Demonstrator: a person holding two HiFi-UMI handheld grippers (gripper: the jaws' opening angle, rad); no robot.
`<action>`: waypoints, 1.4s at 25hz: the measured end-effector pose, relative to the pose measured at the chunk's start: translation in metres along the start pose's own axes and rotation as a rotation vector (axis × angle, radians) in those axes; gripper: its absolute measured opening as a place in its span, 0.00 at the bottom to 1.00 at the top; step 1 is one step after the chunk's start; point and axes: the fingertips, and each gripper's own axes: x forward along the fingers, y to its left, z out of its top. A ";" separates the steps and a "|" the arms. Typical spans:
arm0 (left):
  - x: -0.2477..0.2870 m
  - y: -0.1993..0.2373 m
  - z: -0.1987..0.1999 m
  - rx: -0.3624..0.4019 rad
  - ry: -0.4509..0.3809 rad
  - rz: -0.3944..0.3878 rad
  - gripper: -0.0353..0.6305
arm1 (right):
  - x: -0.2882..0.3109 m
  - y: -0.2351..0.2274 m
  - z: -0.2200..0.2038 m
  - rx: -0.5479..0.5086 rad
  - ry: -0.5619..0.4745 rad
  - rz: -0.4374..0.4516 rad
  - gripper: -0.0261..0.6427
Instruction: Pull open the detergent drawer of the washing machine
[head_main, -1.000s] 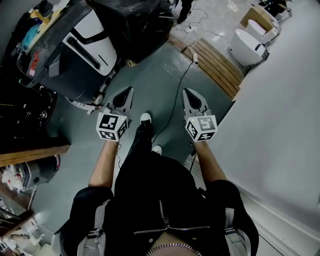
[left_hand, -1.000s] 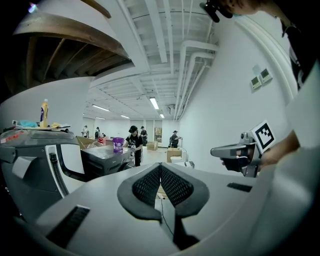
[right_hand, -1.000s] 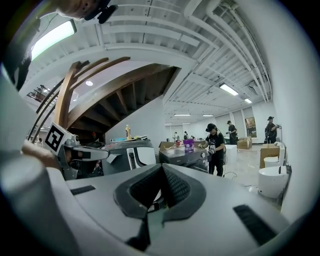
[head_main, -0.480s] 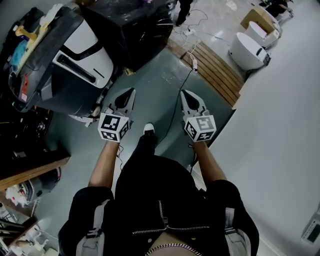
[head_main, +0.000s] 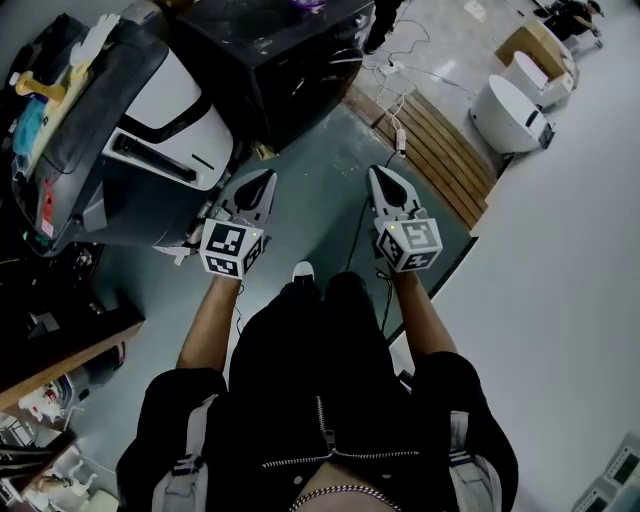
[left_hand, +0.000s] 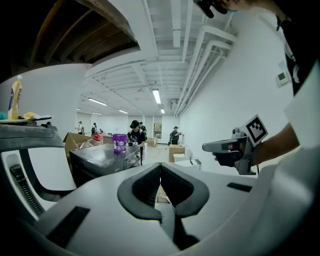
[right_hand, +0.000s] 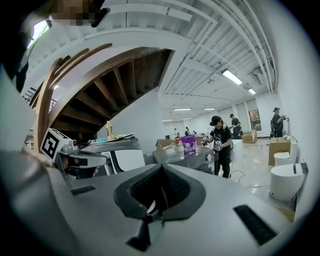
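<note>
Both grippers clenched and empty, well short of the machines.

At the left stands a grey-and-white appliance (head_main: 150, 120), and the left gripper (head_main: 258, 185) points past it with its jaws pressed together on nothing. The dark machine (head_main: 290, 60) far ahead is probably the washing machine, though its detergent drawer cannot be made out. A cable (head_main: 354, 245) by the feet could snag a step. The right gripper (head_main: 384, 182) is also closed and would only bump the drawer.
</note>
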 end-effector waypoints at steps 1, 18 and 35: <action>0.003 0.006 0.001 -0.003 -0.001 0.005 0.08 | 0.005 -0.004 0.003 0.006 -0.001 0.002 0.05; 0.095 0.108 0.014 -0.063 0.007 0.186 0.08 | 0.183 -0.036 0.014 0.053 0.047 0.237 0.05; 0.197 0.170 0.030 -0.134 0.013 0.396 0.08 | 0.344 -0.079 0.043 0.046 0.125 0.544 0.05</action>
